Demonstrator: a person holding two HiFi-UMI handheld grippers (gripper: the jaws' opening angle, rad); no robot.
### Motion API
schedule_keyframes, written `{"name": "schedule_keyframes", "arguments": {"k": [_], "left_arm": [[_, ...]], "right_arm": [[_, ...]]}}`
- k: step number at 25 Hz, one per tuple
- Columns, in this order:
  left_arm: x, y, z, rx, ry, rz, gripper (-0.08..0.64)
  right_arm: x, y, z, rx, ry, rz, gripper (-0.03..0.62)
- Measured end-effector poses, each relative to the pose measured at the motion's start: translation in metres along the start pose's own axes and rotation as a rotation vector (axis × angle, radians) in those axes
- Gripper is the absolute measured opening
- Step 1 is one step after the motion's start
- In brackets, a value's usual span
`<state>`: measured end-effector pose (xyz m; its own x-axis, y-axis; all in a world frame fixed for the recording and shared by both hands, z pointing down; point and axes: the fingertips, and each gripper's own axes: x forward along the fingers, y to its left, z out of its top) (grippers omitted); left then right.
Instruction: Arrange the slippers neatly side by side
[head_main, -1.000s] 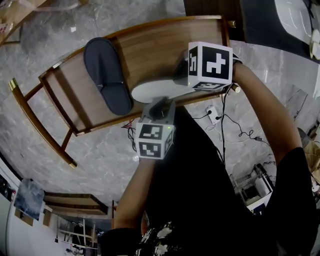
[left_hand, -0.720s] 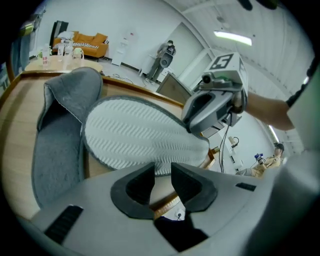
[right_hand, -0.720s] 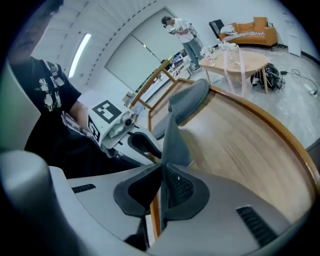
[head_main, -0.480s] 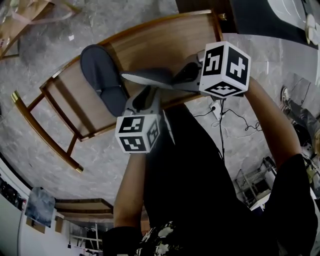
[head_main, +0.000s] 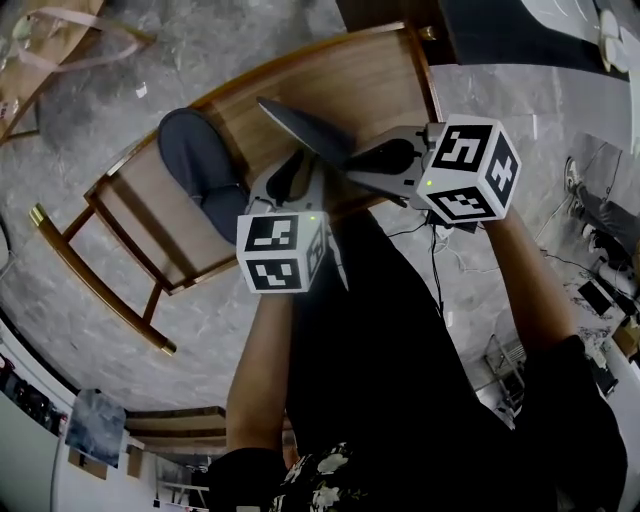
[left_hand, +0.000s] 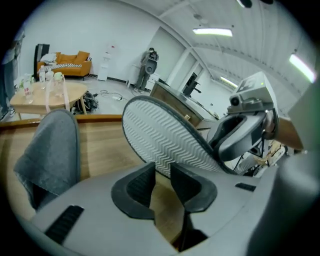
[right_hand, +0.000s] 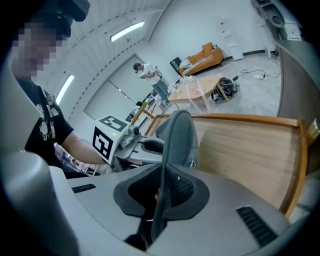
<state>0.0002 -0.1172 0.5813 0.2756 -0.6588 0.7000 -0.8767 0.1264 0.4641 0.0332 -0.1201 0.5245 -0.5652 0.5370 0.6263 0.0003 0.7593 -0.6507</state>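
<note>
right gripper: jaws nearly together, just been closing, clamped on the rim of a grey slipper held on edge above the wooden table | left gripper: jaws partly apart, just been closing, nothing between them, tips near that slipper's zigzag sole | second grey slipper: lies on the table, left of both grippers

On the worktop, the near end of the lying slipper is hidden behind the left gripper. Above the worktop, the gripped end of the raised slipper disappears inside the right gripper.
</note>
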Motion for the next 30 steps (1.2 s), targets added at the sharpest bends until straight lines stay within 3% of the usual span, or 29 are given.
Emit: {"name": "schedule_keyframes", "arguments": {"k": [7, 11, 17, 24, 30], "left_arm": [[0.016, -0.007, 0.014, 0.111, 0.014, -0.002, 0.056], [0.023, 0.006, 0.011, 0.102, 0.034, 0.024, 0.048], [0.014, 0.027, 0.007, 0.097, 0.014, 0.068, 0.057], [-0.012, 0.040, 0.011, 0.082, -0.021, 0.094, 0.064], [-0.042, 0.050, 0.005, 0.093, -0.042, 0.128, 0.072]], "right_arm": [[0.002, 0.002, -0.002, 0.170, -0.226, -0.083, 0.021], [0.014, -0.004, -0.001, 0.228, -0.312, -0.123, 0.014], [0.033, -0.009, 0.000, 0.216, -0.322, -0.151, 0.008], [0.047, -0.022, 0.003, 0.279, -0.348, -0.174, -0.002], [0.048, -0.023, 0.019, 0.169, -0.417, -0.257, -0.002]]}}
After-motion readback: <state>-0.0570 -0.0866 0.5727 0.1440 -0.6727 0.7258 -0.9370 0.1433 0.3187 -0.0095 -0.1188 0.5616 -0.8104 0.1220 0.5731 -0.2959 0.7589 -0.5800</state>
